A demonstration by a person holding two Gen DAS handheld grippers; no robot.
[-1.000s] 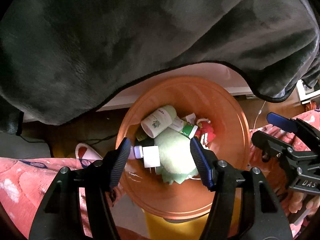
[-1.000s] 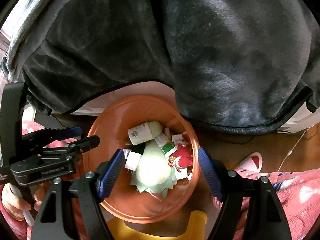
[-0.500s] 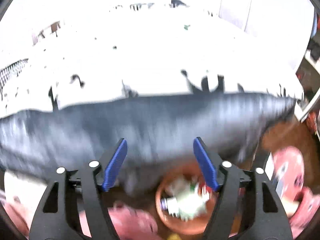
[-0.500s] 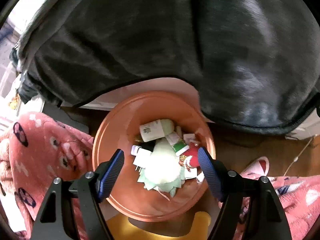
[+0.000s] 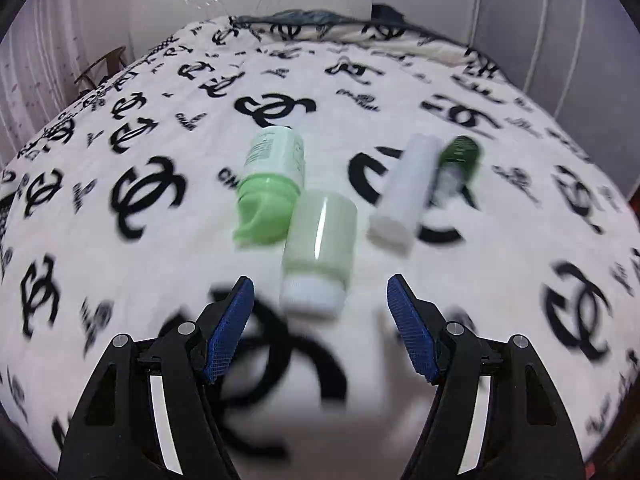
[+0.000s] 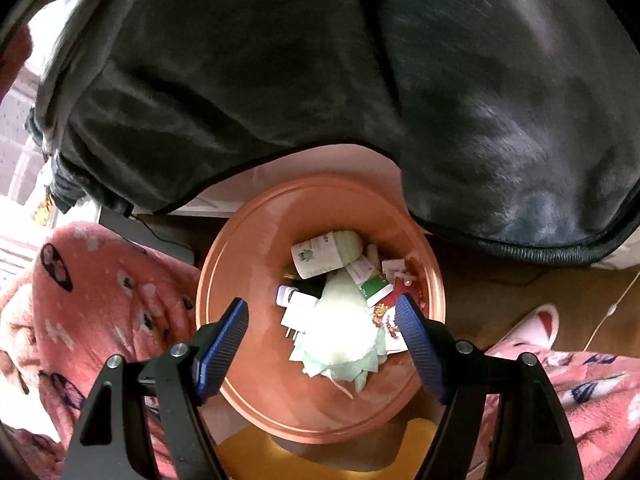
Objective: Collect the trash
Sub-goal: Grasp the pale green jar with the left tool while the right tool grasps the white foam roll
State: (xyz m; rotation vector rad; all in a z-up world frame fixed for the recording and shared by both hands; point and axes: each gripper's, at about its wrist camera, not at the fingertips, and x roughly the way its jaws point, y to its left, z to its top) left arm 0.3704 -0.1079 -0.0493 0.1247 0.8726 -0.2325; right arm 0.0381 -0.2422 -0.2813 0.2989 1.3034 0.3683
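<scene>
White bedspread (image 5: 168, 240) with black logo print fills the left wrist view; picture smeared by motion. Four bits of trash lie on it near the middle. Pale green bottle (image 5: 320, 248) with white cap nearest, cap end toward the camera, lying on its side. Just beside it, up and left, a white bottle with bright green cap (image 5: 270, 184), the two touching or nearly so. To the right, a white tube (image 5: 406, 192), and against its far side a dark green bottle (image 5: 460, 164).

Left hand-held gripper (image 5: 320, 328): jaws spread wide, nothing between them, lined up just short of the pale green bottle.

Right hand-held gripper (image 6: 322, 344): jaws apart, holding nothing, poised over the orange bin (image 6: 224, 280), which sits on the floor under the dark blanket (image 6: 320, 80) hanging off the bed edge. Bin holds a bottle, wrappers, a pale green wad.

Handling, as judged: small plastic bottles, probably empty and light, rigid but smooth and round, so apt to roll or squirt out on the soft bedding. Best taken across the barrel mid-body, jaws square to the long axis; avoid the tapering cap end.
</scene>
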